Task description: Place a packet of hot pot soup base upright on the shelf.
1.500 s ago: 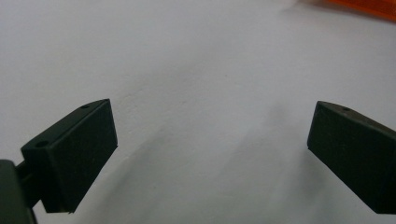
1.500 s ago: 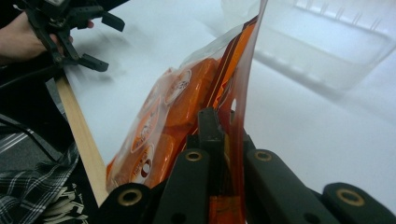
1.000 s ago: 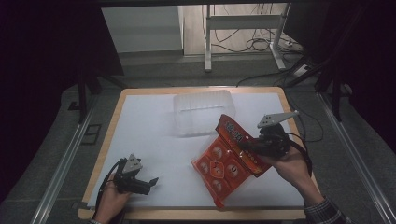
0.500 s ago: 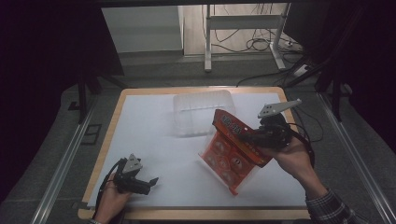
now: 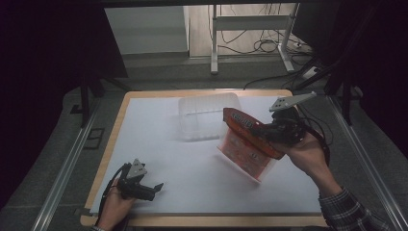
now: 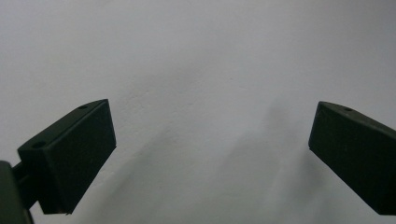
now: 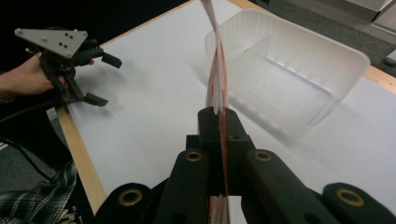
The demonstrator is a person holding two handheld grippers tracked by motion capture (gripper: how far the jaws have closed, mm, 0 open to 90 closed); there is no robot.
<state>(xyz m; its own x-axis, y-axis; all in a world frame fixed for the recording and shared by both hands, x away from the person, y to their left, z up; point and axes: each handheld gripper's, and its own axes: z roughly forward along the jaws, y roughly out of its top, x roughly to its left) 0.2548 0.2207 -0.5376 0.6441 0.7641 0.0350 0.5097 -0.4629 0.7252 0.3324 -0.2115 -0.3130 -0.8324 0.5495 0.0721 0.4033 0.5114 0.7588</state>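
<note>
My right gripper (image 5: 270, 133) is shut on the top edge of a red and orange printed packet (image 5: 244, 147). The packet hangs tilted, and its lower corner is close to the white sheet (image 5: 183, 163). In the right gripper view I see the packet (image 7: 216, 70) edge-on, rising from between the closed jaws (image 7: 218, 117). A clear plastic tub (image 5: 208, 117) stands just behind and left of the packet, seen too in the right gripper view (image 7: 289, 70). My left gripper (image 5: 155, 190) rests open near the front left corner, with nothing between its jaws (image 6: 210, 144).
The white sheet covers most of the wooden table (image 5: 122, 120). Metal rails (image 5: 67, 168) run along both sides of the table. Table legs and cables (image 5: 269, 45) lie on the floor beyond the far edge. From the right gripper view, the left gripper (image 7: 109, 80) sits by the table's edge.
The packet lay flat on the sheet; my right gripper has lifted it by one edge and carried it up and back toward the tub. My left gripper has not moved.
</note>
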